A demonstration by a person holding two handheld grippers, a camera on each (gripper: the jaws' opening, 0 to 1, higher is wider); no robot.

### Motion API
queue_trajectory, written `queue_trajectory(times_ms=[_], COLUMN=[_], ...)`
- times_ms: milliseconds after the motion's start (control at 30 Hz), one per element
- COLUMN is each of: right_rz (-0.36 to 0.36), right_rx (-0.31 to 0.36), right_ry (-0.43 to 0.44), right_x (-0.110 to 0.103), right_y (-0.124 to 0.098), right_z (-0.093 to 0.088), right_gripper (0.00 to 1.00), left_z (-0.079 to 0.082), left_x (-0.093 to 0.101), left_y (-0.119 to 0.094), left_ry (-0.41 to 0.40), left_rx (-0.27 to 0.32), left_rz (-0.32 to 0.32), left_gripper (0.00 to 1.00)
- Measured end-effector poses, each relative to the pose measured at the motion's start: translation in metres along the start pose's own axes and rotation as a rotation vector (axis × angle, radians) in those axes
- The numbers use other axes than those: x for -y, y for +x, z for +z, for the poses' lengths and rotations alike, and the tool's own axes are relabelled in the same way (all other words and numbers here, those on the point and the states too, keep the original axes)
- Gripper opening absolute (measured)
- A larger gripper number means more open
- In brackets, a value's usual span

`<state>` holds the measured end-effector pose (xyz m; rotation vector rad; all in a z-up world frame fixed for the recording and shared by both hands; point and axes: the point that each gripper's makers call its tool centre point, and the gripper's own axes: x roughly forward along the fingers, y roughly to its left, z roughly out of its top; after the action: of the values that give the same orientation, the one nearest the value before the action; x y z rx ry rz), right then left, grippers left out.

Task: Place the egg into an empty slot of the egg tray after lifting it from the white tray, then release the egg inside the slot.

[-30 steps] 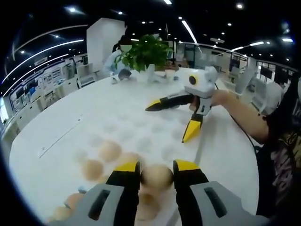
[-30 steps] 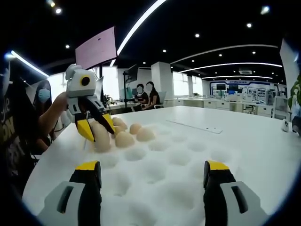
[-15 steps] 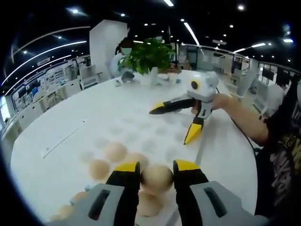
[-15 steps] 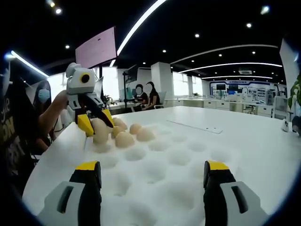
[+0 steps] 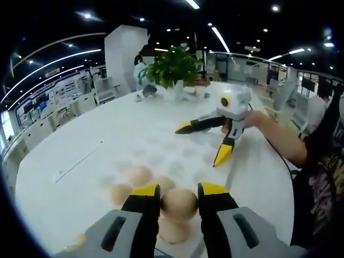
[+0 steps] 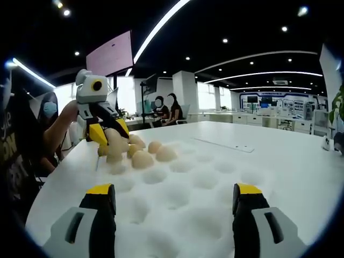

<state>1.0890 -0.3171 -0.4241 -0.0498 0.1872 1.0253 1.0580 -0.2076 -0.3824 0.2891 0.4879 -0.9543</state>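
My left gripper (image 5: 179, 194) is shut on a tan egg (image 5: 179, 204), held just above the white egg tray (image 5: 161, 156). Several eggs (image 5: 138, 174) sit in slots below and left of it. In the right gripper view the left gripper (image 6: 110, 133) hangs at the tray's far left corner with the held egg (image 6: 116, 142) over other eggs (image 6: 142, 159). My right gripper (image 6: 173, 196) stands open over empty slots of the tray (image 6: 204, 180). From the left gripper view, the right gripper (image 5: 199, 145) has its jaws spread wide above the tray's far right side.
A potted plant (image 5: 171, 65) stands at the table's far edge, with a person (image 5: 142, 56) behind it. A flat strip (image 6: 224, 144) lies on the table beyond the tray. A person's arm (image 5: 274, 131) reaches in from the right. People (image 6: 164, 107) sit far behind.
The left gripper has risen a little with the egg, away from the eggs in the slots. The right gripper has stayed open and in place.
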Motion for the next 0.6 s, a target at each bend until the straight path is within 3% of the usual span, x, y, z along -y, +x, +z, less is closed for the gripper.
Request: queue_trajectory(times_ms=[200, 467, 600], right_rz=[0.000, 0.000, 0.000], right_rx=[0.001, 0.003, 0.003], right_ry=[0.000, 0.001, 0.001], right_x=[0.000, 0.000, 0.000], right_y=[0.000, 0.000, 0.001], right_z=[0.000, -0.001, -0.001], right_gripper=[0.94, 0.94, 0.94], left_z=[-0.002, -0.019, -0.016], left_x=[-0.002, 0.018, 0.024], left_y=[-0.001, 0.026, 0.033], left_ry=[-0.002, 0.019, 0.019], left_rx=[-0.002, -0.063, -0.059], left_rz=[0.001, -0.050, -0.067], left_gripper=[0.27, 0.27, 0.27])
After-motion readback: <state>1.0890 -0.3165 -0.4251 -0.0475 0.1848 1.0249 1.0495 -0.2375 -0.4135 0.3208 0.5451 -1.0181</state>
